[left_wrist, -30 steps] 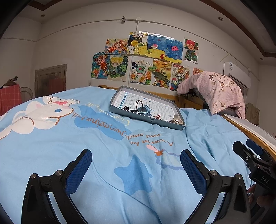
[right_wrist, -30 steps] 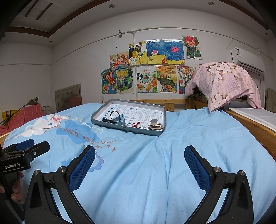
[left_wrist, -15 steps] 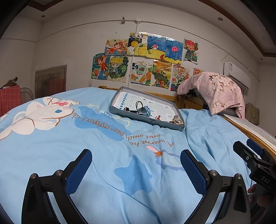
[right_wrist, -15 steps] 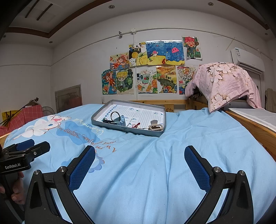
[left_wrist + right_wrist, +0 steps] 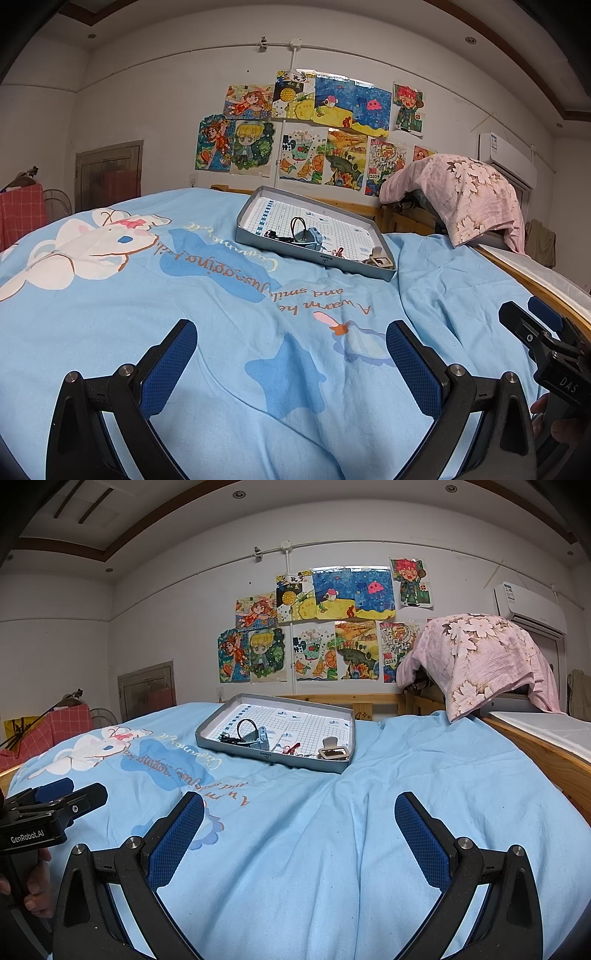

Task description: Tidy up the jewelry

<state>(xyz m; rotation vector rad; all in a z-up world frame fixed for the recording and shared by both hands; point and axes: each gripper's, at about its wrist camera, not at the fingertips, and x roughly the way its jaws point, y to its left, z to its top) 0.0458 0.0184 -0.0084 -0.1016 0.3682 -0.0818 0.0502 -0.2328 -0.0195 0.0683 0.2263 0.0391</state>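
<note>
Right now my left gripper (image 5: 291, 345) and my right gripper (image 5: 299, 818) both hang spread wide and empty at the bottom of their frames, over the blue duvet (image 5: 332, 849). One grey tray (image 5: 236, 747) sits mid-frame, well apart from both. It holds the jewelry: one black loop (image 5: 246, 726), one small blue-grey box (image 5: 260, 736), one red trinket (image 5: 291, 747), one beige clasp-like piece (image 5: 332, 752); smaller bits I cannot count. My worry: the soft bedding could tip the shallow tray if I press its rim, and thin pieces could slip my pads (image 5: 177, 842).
</note>
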